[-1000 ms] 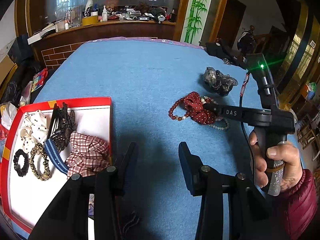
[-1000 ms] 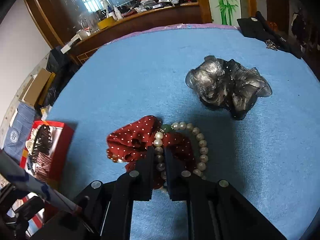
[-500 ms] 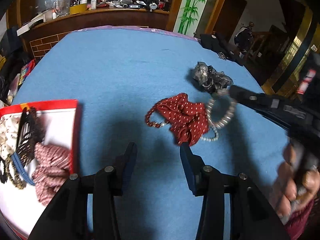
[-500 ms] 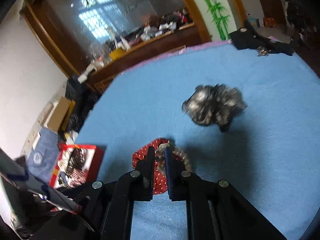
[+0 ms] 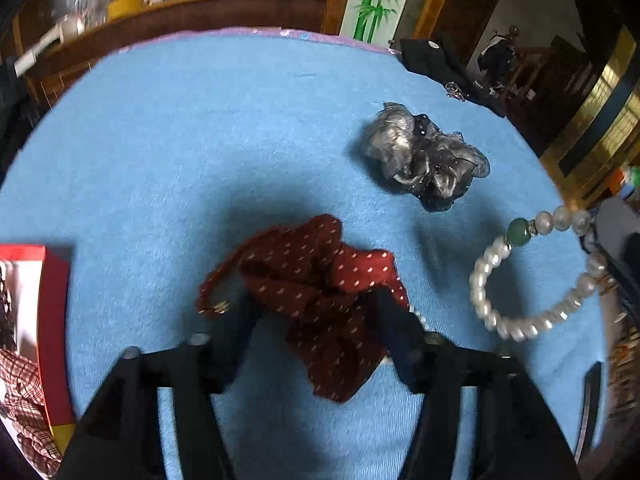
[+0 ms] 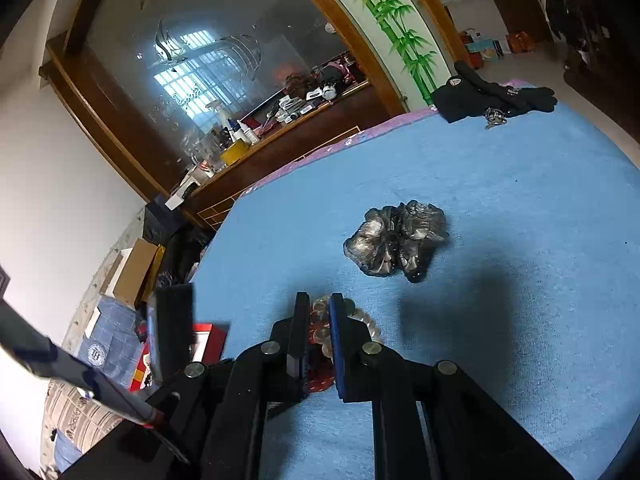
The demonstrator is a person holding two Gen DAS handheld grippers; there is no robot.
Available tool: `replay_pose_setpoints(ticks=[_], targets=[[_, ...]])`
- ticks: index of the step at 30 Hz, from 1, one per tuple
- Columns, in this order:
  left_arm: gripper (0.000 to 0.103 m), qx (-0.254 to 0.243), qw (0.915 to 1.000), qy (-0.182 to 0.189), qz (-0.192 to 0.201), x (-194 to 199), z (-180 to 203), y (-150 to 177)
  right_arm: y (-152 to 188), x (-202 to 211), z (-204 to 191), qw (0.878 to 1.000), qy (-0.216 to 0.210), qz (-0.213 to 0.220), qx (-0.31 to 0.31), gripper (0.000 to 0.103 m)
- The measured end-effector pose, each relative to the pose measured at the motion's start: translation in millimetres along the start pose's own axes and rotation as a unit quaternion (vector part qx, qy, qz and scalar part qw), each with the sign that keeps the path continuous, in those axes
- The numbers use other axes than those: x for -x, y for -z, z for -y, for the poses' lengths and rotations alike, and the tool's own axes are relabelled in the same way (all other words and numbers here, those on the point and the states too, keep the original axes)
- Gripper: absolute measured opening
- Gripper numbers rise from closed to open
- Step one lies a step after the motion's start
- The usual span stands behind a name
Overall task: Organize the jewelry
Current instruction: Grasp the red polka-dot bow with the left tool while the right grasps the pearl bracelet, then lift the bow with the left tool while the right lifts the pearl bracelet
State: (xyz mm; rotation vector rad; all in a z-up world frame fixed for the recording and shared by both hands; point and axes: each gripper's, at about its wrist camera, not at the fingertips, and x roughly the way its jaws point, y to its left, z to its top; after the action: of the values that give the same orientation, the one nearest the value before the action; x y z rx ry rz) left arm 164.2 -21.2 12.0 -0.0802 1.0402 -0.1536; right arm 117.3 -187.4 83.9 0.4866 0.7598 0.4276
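Observation:
A red polka-dot scrunchie [image 5: 320,280] lies on the blue cloth [image 5: 200,140], and a dark red bead bracelet [image 5: 216,304] peeks out at its left edge. My left gripper [image 5: 316,312] hangs over it with its jaws opening, one finger on each side of the scrunchie, neither pressing on it. My right gripper [image 6: 319,308] is shut on a pearl bracelet [image 6: 320,334] with one green bead. In the left wrist view that pearl bracelet [image 5: 532,280] hangs in the air at the right. A grey shiny scrunchie [image 5: 424,164] lies further back.
A red-rimmed white tray [image 5: 54,320] holding hair ties sits at the left edge of the cloth. A black garment with keys [image 6: 492,96] lies at the far corner. A few small white beads [image 5: 418,316] show under the red scrunchie. A cluttered wooden counter [image 5: 180,4] runs behind the table.
My left gripper moved right from the tray to the red scrunchie and its jaws widened. My right gripper lifted the pearl bracelet off the scrunchie, up and to the right.

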Motion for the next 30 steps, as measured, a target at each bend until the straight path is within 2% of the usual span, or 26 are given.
replay_pose_setpoints(ticks=[1,3,4,7,10,15,20,27,30], targets=[[0.061,-0.003,0.9999,-0.009,0.005,-1,4,0,0,0,1,1.0,-0.001,0.0,-0.002,0.011],[0.038,-0.008,0.9997,-0.017,0.013,-3,8,1,0,1,1,1.0,-0.003,0.0,-0.002,0.011],[0.021,-0.01,0.9996,-0.021,0.014,-4,9,2,-1,2,1,1.0,-0.001,0.002,-0.003,0.011],[0.011,-0.007,0.9993,-0.02,0.029,3,5,5,-1,3,2,1.0,-0.003,0.004,-0.005,0.011],[0.011,-0.005,0.9994,-0.001,0.035,16,-2,8,0,5,4,1.0,-0.001,0.007,-0.005,0.011],[0.011,-0.016,0.997,0.015,0.074,53,-13,26,2,3,0,1.0,-0.002,0.0,0.001,0.011],[0.011,-0.018,0.9936,-0.015,0.111,75,-23,49,11,1,-12,1.0,-0.005,-0.005,0.021,0.011],[0.011,-0.031,0.9873,-0.056,0.145,86,-20,53,20,0,-23,0.999,-0.01,-0.005,0.037,0.011],[0.011,-0.035,0.9859,-0.06,0.152,86,-19,52,23,1,-24,0.999,-0.011,-0.004,0.036,0.011]])
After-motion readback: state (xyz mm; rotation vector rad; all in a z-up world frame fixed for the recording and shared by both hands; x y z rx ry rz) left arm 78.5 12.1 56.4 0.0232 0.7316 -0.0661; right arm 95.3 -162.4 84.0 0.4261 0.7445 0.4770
